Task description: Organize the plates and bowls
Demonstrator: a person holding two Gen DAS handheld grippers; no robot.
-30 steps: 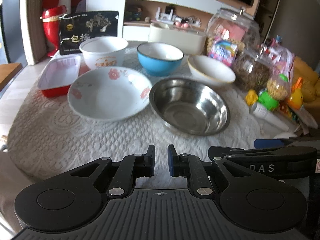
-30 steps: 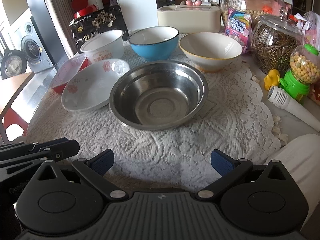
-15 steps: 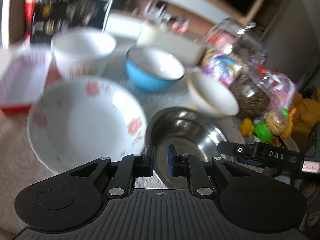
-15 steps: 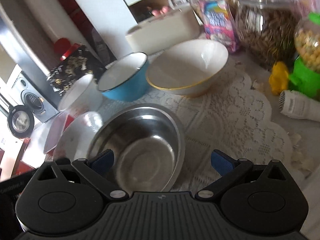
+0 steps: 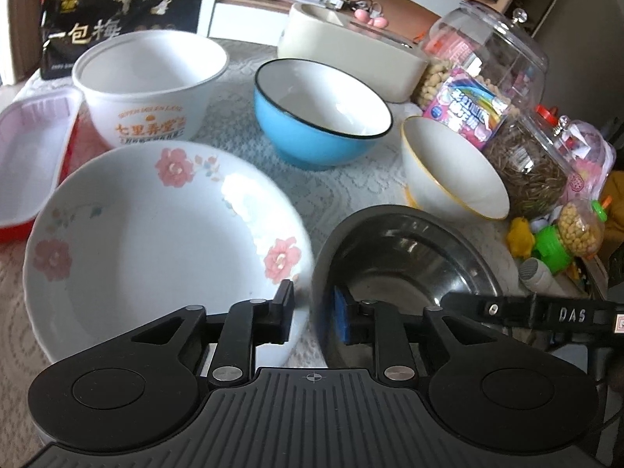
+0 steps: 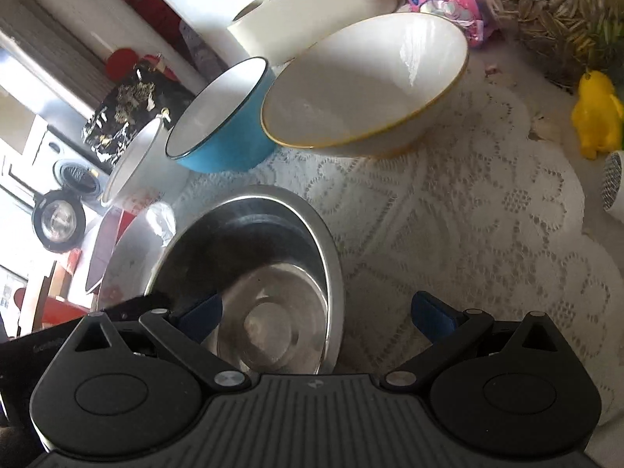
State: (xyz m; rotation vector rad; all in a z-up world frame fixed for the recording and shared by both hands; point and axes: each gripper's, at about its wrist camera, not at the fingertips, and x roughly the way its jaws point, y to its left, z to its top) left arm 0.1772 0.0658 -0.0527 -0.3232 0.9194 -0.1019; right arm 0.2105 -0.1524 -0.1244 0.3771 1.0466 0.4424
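The left gripper (image 5: 312, 314) is opening, its jaws straddling the steel bowl's (image 5: 421, 249) near-left rim without pinching it. The right gripper (image 6: 318, 318) spreads wide over that bowl, which sits at five o'clock from the blue bowl (image 5: 312, 136).

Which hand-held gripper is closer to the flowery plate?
Left. The left hand-held gripper, jaws opening, sits between the flowery plate and steel bowl. The right hand-held gripper straddles the bowl's far rim.
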